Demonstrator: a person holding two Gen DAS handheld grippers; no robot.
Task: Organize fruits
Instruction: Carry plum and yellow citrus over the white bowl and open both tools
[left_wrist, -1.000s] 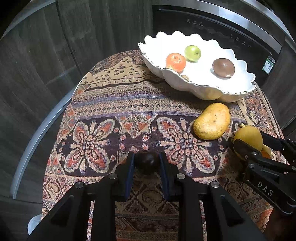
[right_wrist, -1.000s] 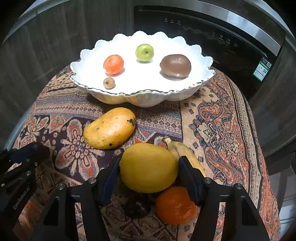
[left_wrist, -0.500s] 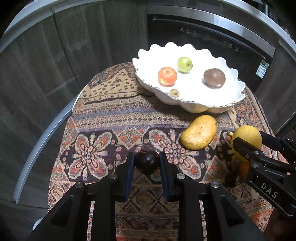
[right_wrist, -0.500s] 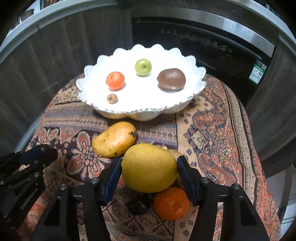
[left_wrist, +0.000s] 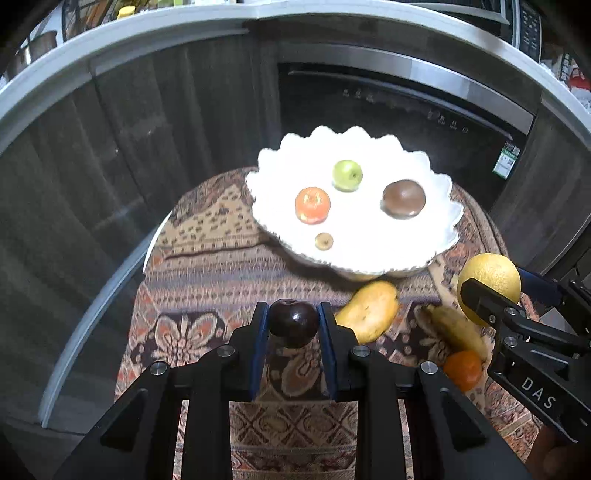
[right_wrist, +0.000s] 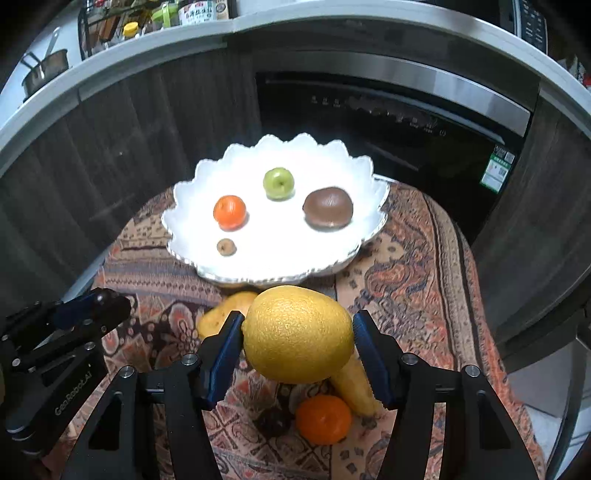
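- The left gripper (left_wrist: 293, 321) sits low in the middle of the left wrist view. Its blue pads (left_wrist: 258, 332) squeeze a dark plum (left_wrist: 293, 323) from both sides, so the jaws are narrow.
- The plum is up off the cloth (left_wrist: 207, 266), between the fingertips.
- The right gripper (right_wrist: 297, 334) sits low in the middle of the right wrist view. It holds a big yellow lemon (right_wrist: 297, 334), and its jaws stand about half wide around it.
- The lemon is also in the air, above the fruit on the cloth.
- A white bowl (right_wrist: 192, 192) with a wavy rim sits in the upper middle of both views, on the far part of the cloth.
- In the bowl lie a green apple (right_wrist: 278, 183), a small orange fruit (right_wrist: 229, 212), a brown fruit (right_wrist: 327, 206) and a tiny brown one (right_wrist: 226, 246). They lie apart from each other.
- A mango (left_wrist: 367, 310) lies on the cloth just in front of the bowl.
- A banana (left_wrist: 454, 330) and an orange (right_wrist: 323, 419) lie near each other at the lower right of the left view.
- A dark little fruit (right_wrist: 273, 421) lies just left of the orange, under the lemon, in the right view.
- Behind the bowl is a dark oven (right_wrist: 388, 122) under a grey counter (right_wrist: 147, 48).
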